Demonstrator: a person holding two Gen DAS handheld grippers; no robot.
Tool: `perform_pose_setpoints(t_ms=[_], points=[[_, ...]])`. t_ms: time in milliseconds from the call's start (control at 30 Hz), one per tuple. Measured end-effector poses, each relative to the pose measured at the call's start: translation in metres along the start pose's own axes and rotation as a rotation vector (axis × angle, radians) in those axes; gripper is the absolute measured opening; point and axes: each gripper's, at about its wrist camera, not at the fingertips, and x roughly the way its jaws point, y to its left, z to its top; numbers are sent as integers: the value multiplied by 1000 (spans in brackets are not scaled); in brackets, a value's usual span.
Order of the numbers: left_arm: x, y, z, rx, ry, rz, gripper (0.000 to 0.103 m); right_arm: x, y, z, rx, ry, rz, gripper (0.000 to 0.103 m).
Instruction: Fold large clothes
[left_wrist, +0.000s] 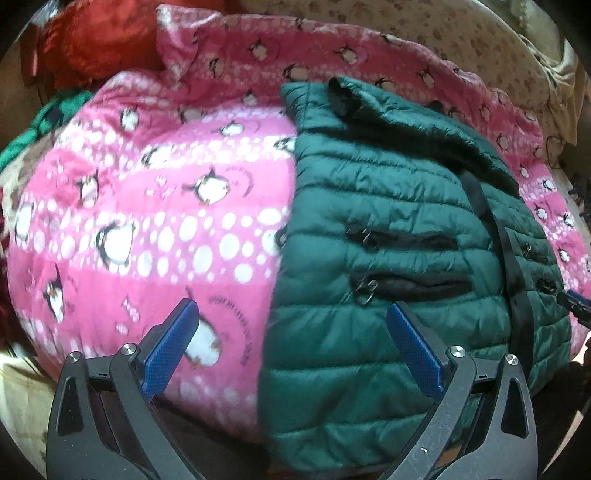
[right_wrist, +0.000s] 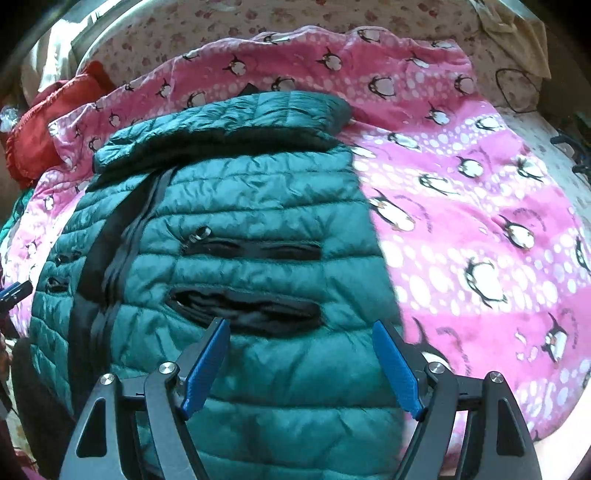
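Observation:
A dark green quilted puffer jacket (left_wrist: 399, 229) lies flat on a pink penguin-print blanket (left_wrist: 155, 206), its sleeves folded in and a black zipper strip running down it. It also shows in the right wrist view (right_wrist: 251, 206). My left gripper (left_wrist: 291, 314) is open and empty, hovering over the jacket's left edge near the hem. My right gripper (right_wrist: 301, 328) is open and empty above the jacket's right half, near its open black pocket (right_wrist: 247, 306). The other gripper's blue tip shows at the left edge of the right wrist view (right_wrist: 14, 291).
The pink blanket (right_wrist: 480, 229) covers a bed with a floral sheet (right_wrist: 229, 22). A red cushion (left_wrist: 96, 40) lies at the far left, with green cloth (left_wrist: 44, 118) beside it. A beige cloth (right_wrist: 513, 33) and a black cable (right_wrist: 517, 88) lie at the far right.

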Motion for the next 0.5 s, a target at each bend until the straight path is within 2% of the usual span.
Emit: perform_pose_setpoints(t_ms=[167,333,500], points=[[9,16,-14,-36,55,-23,102,1,-18,-13,48,34,45,77],[19,22,-25,-90,111,-89,102,3,-24,-20,32,47,66,77],[25,12,-33,-63,137,-114,102,8,-37,-24,95,66,121,77]])
